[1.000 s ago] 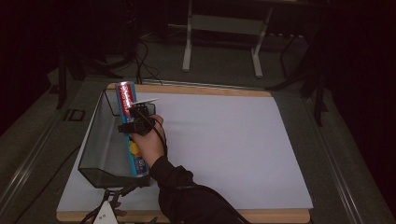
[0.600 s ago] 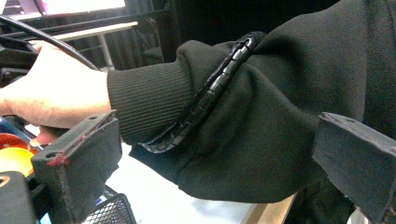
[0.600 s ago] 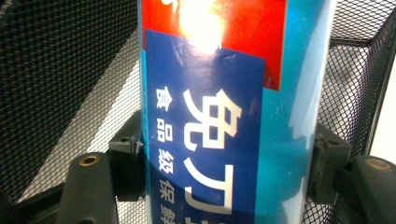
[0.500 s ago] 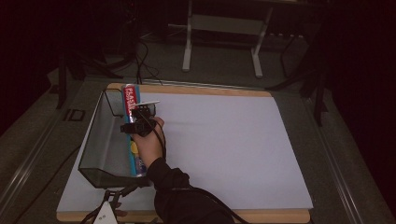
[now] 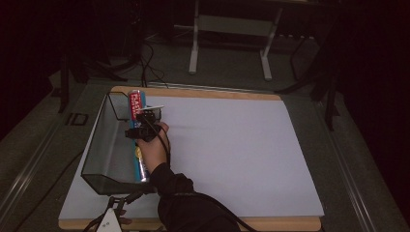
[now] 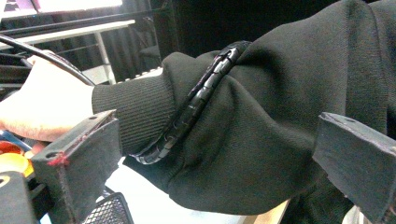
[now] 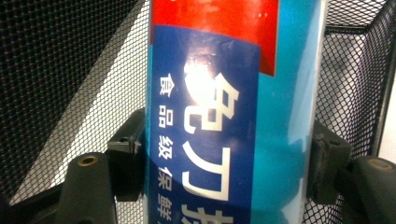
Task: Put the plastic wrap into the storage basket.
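Since a second ago the right gripper (image 5: 143,126) has drawn back toward the person and sunk lower, and the long box (image 5: 137,107) it carries has gone from sticking up over the far rim of the mesh basket (image 5: 99,145) to lying down along the basket's right wall – only its red end now reaches the far corner

In the right gripper view the jaws stand one on each side of the box (image 7: 224,116), pads against its blue printed faces, closed to the box's width and no further; the hold is across the narrow way, partway along its length. The box looks like a light carton of food wrap: stiff along its length, glossy and a bit slippery, its thin walls likely to dent under a hard squeeze. A grip near the middle, as here, seems to me the right place, since a hold near one end would let the long box swing. Black mesh (image 7: 70,60) shows behind and beside it, so the box is inside the basket, though I cannot tell whether it rests on the floor yet

The left gripper (image 5: 110,220) sits at the near edge of the tabletop (image 5: 232,145), below the basket. In its own view its jaws are wide apart with nothing between them – they look onto the person's dark sleeve (image 6: 261,116) and the cable along it
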Tool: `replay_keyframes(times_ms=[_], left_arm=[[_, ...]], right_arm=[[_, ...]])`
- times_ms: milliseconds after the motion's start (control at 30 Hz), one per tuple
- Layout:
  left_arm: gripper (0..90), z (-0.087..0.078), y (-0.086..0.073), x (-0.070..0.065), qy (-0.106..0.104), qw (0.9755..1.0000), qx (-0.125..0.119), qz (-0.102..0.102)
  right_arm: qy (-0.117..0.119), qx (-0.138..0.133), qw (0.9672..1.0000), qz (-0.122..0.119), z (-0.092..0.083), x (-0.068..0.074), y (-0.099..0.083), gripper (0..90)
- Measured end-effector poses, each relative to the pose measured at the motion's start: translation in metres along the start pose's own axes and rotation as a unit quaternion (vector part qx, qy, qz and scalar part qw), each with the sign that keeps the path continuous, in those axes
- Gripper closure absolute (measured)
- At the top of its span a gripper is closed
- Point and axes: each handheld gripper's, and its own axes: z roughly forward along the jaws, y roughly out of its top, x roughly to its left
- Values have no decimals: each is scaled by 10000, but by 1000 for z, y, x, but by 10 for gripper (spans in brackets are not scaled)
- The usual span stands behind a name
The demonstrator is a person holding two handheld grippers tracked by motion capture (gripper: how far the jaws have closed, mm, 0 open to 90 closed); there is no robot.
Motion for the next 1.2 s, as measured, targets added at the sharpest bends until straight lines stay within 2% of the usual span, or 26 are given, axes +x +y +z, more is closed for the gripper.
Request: replay_keyframes(times_ms=[267, 600, 767, 933, 1200], left_arm=[[25, 0, 0, 0, -39, 10000, 8, 1], [25, 1, 0, 0, -46, 10000, 39, -1], [25, 1, 0, 1, -46, 10000, 45, 2], [25, 1, -1, 0, -52, 10000, 68, 20], [25, 2, -1, 0, -46, 9999, 97, 20]], right_arm=[[-19, -9, 10000, 91, 4, -6, -2, 301], [-18, -52, 10000, -49, 3, -7, -3, 290], [9, 63, 9995, -318, 3, -9, 0, 263], [-99, -28, 9980, -631, -3, -10, 0, 205], [-62, -139, 9922, -1234, -26, -15, 4, 133]])
